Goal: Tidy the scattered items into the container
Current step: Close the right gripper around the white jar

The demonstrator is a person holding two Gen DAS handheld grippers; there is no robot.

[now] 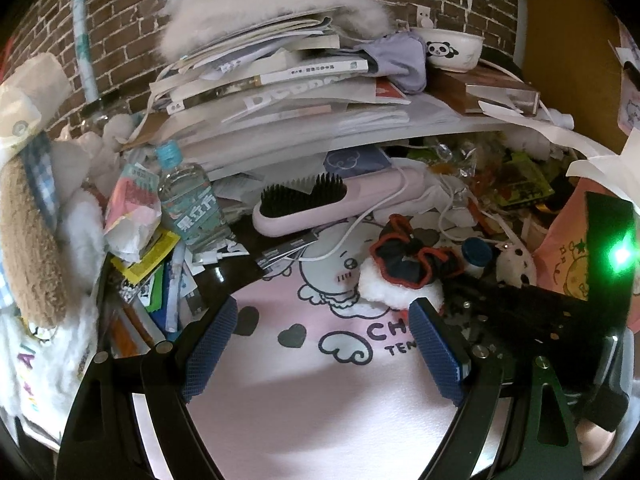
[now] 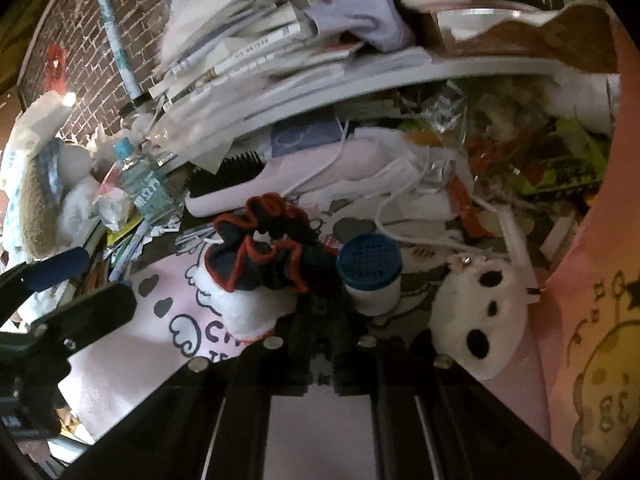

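Pink cartoon mat (image 1: 320,400), cluttered desk, brick wall (image 1: 120,32)

The left gripper (image 1: 324,344) has black angular arms studded with round silver screws and carries two blue fingers (image 1: 210,344) with a cross-hatched grip texture. The right gripper (image 2: 308,312) is black too, a row of silver screws across its frame, with a green light glowing on its body.

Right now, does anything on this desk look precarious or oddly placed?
Yes. The stack of books and papers on the white shelf leans and fans out unevenly, with a panda bowl perched beside it. Below, the pink hairbrush lies tangled in a white cable.
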